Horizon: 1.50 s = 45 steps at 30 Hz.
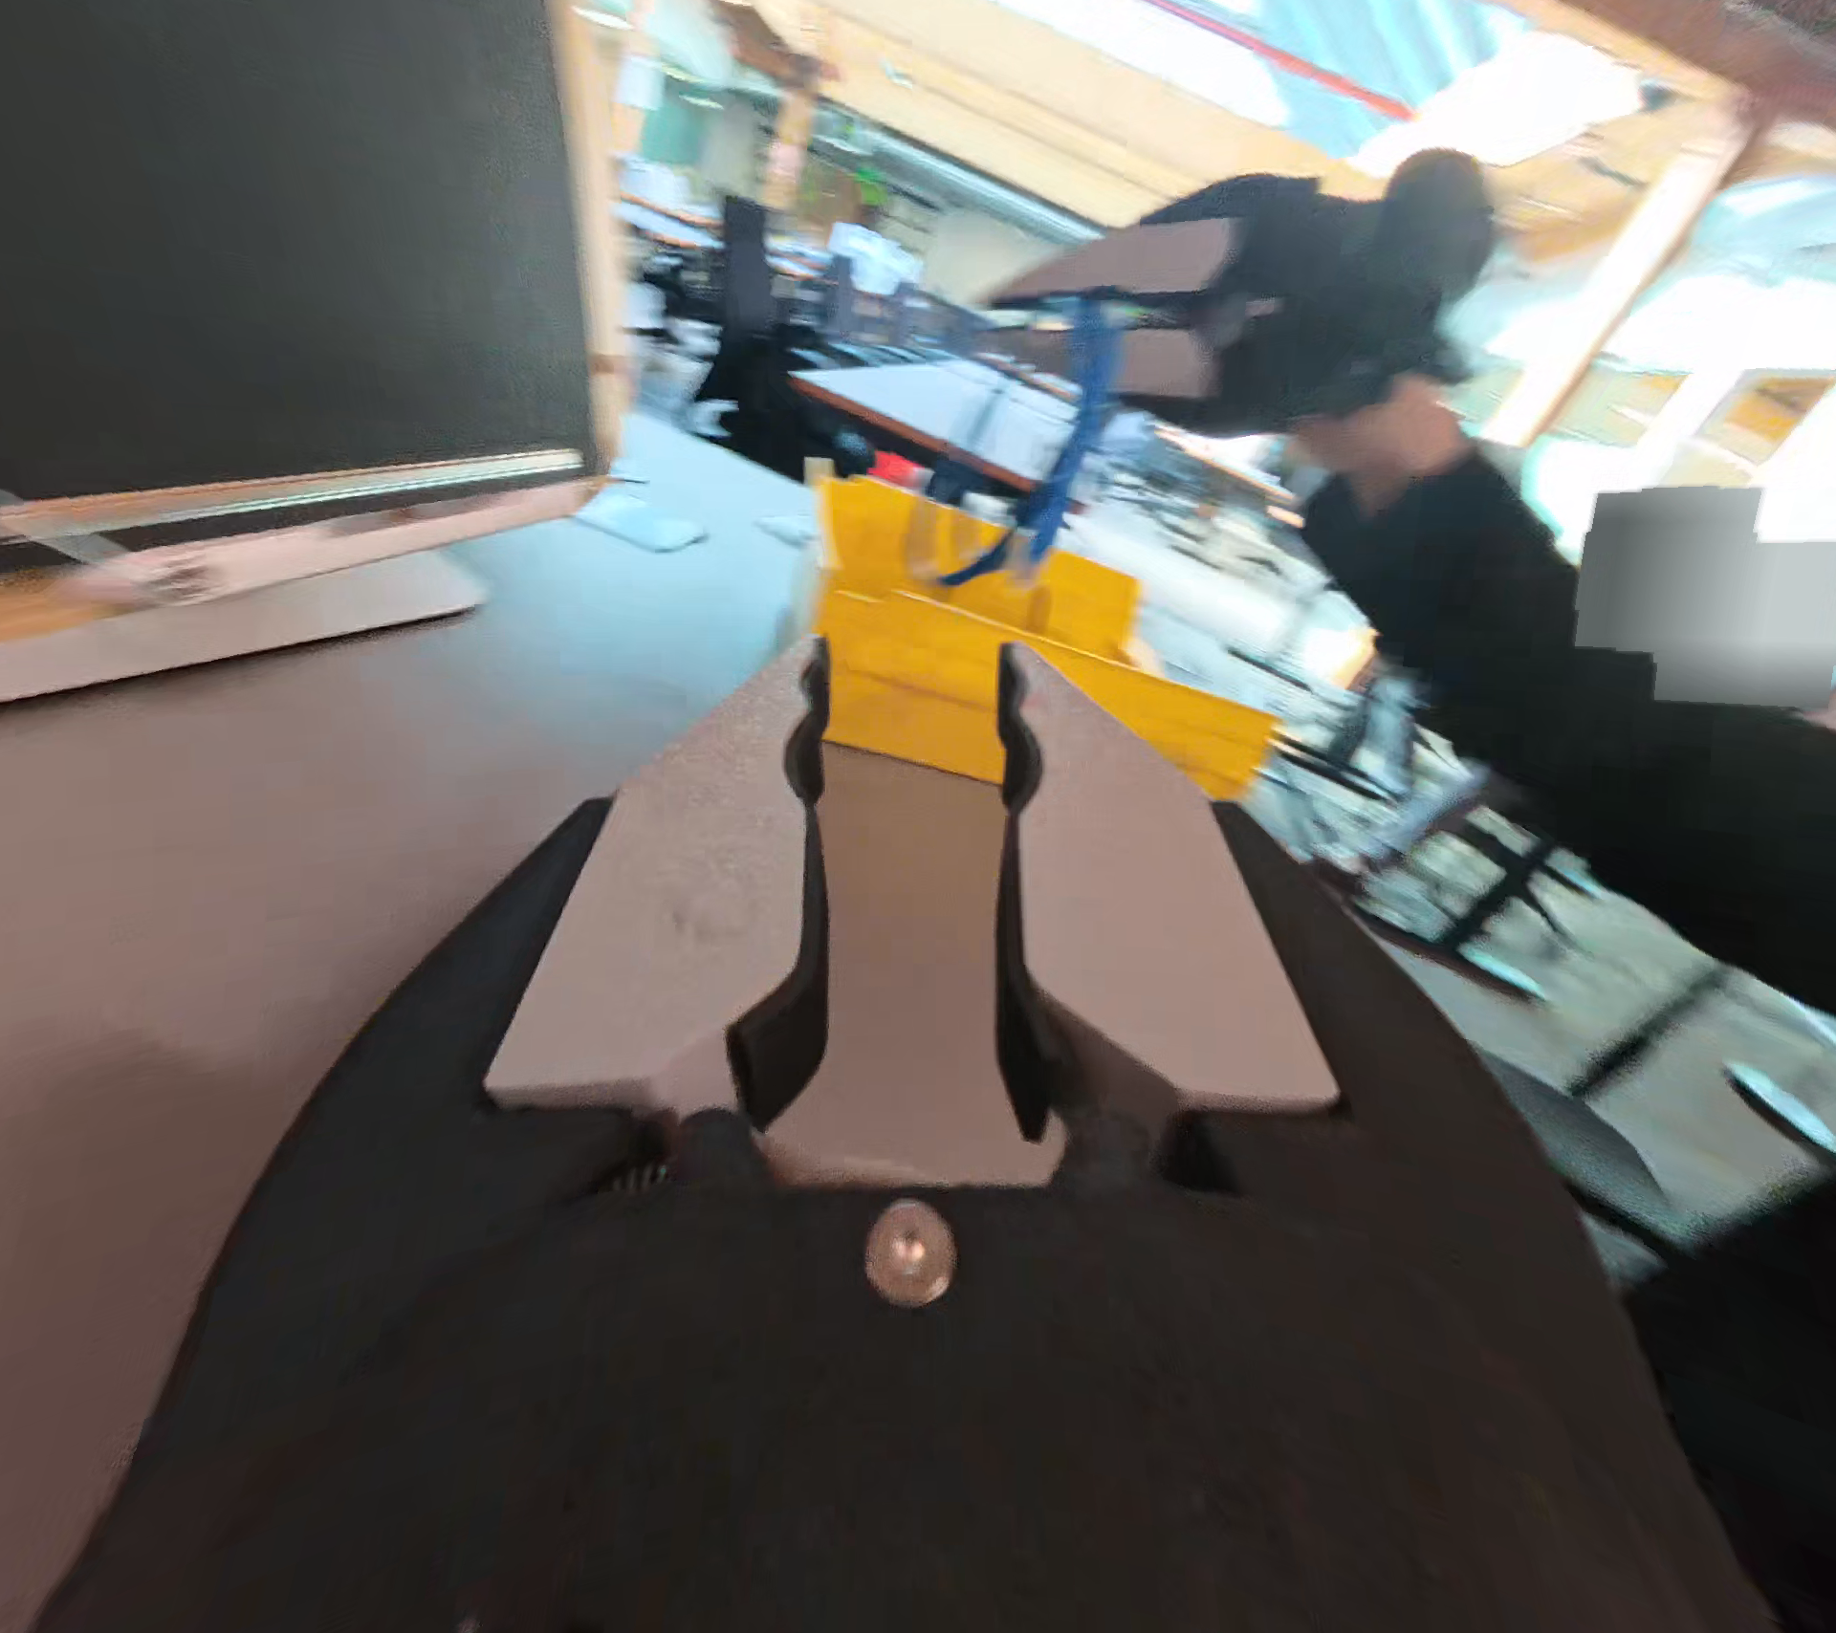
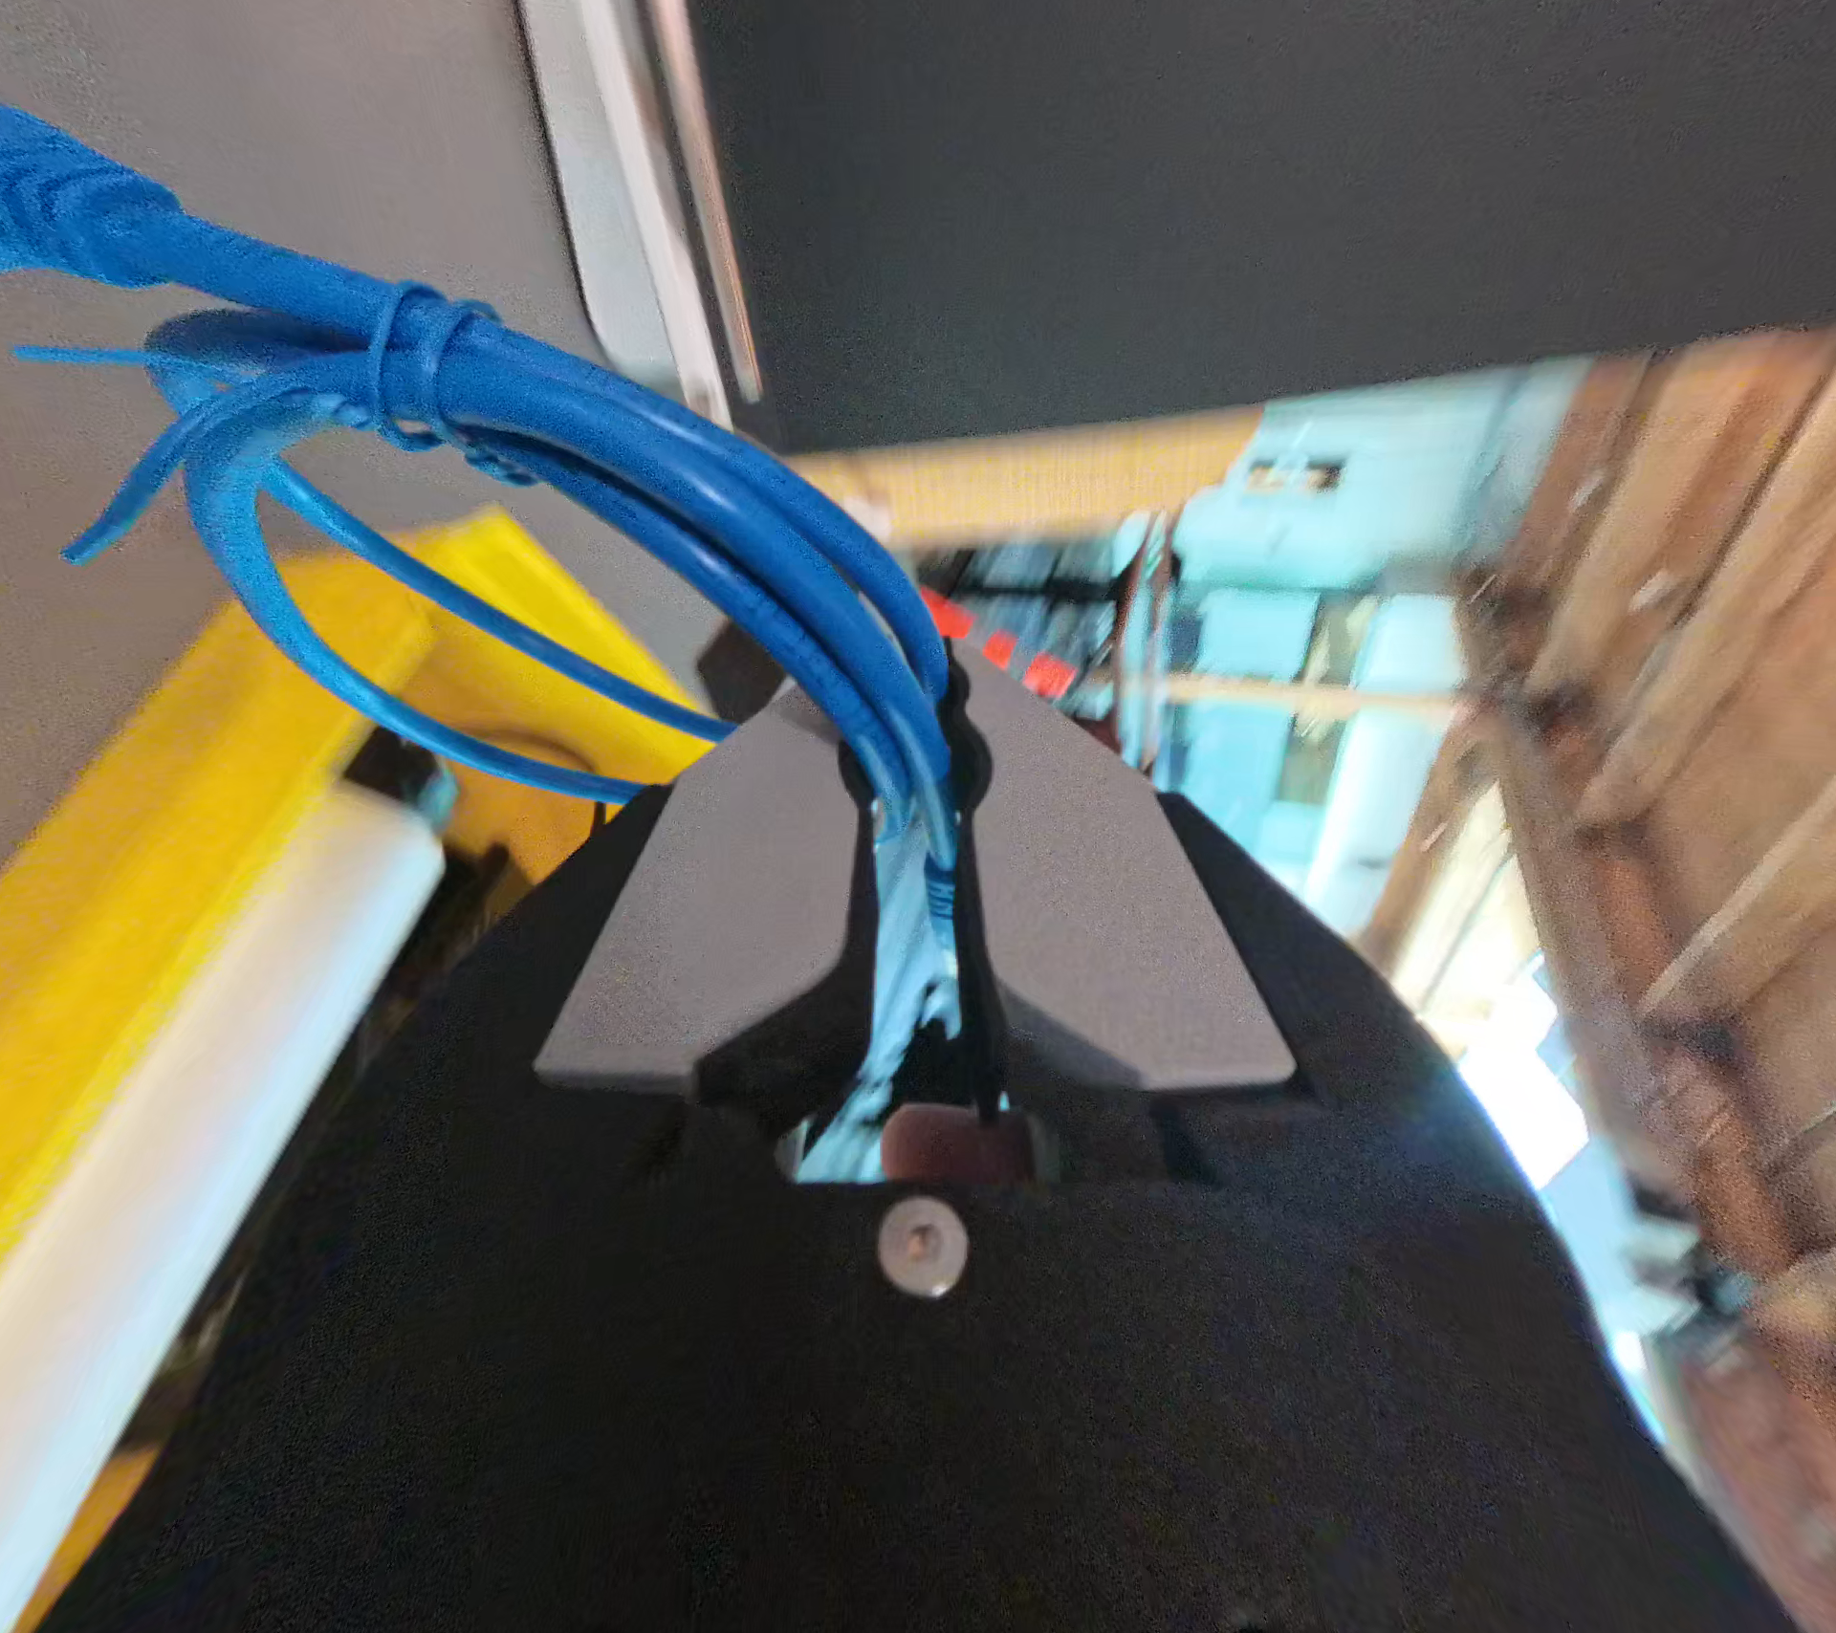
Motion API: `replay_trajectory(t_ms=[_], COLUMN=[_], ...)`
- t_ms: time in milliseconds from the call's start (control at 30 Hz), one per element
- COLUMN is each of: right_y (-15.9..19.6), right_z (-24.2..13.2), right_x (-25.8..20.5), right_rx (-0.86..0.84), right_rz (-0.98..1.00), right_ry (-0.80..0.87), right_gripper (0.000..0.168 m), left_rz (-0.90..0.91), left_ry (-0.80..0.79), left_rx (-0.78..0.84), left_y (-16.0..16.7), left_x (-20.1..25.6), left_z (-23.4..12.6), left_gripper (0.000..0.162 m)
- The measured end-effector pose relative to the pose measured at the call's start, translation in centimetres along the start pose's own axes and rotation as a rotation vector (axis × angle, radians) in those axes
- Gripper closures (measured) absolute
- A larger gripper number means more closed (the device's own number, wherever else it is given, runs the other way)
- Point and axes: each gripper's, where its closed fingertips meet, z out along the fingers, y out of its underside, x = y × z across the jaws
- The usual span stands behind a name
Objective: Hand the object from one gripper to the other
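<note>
A coiled blue cable [image 2: 616, 433], bound with a blue tie, is pinched between the fingers of my right gripper [image 2: 944, 691] and loops out to the left. In the left wrist view the right gripper [image 1: 1123, 314] is up and to the right, above the yellow bin, with the blue cable [image 1: 1083, 413] hanging down from it. My left gripper [image 1: 914, 671] is open and empty, low over the brown table [image 1: 248, 840], pointing at the yellow bin [image 1: 954, 652]. The two grippers are apart.
A dark monitor [image 1: 268, 125] on a flat silver stand stands at the left on the table. The yellow bin also shows in the right wrist view [image 2: 199, 741]. A person in black [image 1: 1490, 592] holds the right gripper. Desks and chairs stand behind.
</note>
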Motion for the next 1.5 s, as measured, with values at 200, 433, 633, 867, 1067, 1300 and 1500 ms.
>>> replay_trajectory(t_ms=[200,433,633,867,1067,1300,1500], right_y=[14.6,22.1,24.1,21.5,5.4,-11.9,-20.0], right_z=[-3.1,-4.9,-4.2,-3.6,-5.7,-6.2,-0.3], right_x=[-0.4,-10.2,-15.3,-9.9,-3.9,-8.1,-14.8], right_rx=[-0.344,-0.582,-0.686,-0.484,0.163,0.613,0.695], right_rz=[0.362,0.624,0.928,1.013,1.064,0.976,1.031], right_ry=[-0.324,-0.684,-0.903,-0.765,-0.728,-0.694,-0.828], right_gripper=[0.162,0.159,0.126,0.124,0.117,0.107,0.103], left_rz=[0.095,0.156,0.208,0.289,0.198,0.328,0.383], left_ry=[-0.428,-0.413,-0.463,-0.645,-0.502,-0.616,-0.69], left_rx=[-0.199,-0.306,-0.398,-0.404,-0.443,-0.435,-0.452], left_y=[3.5,5.8,7.7,7.8,9.2,8.7,8.5], left_x=[-7.2,-6.7,-7.7,-10.1,-8.4,-10.0,-11.1], left_z=[-0.6,0.7,1.0,0.5,1.1,0.7,-0.1], left_gripper=[0.134,0.134,0.13,0.113,0.139,0.115,0.114])
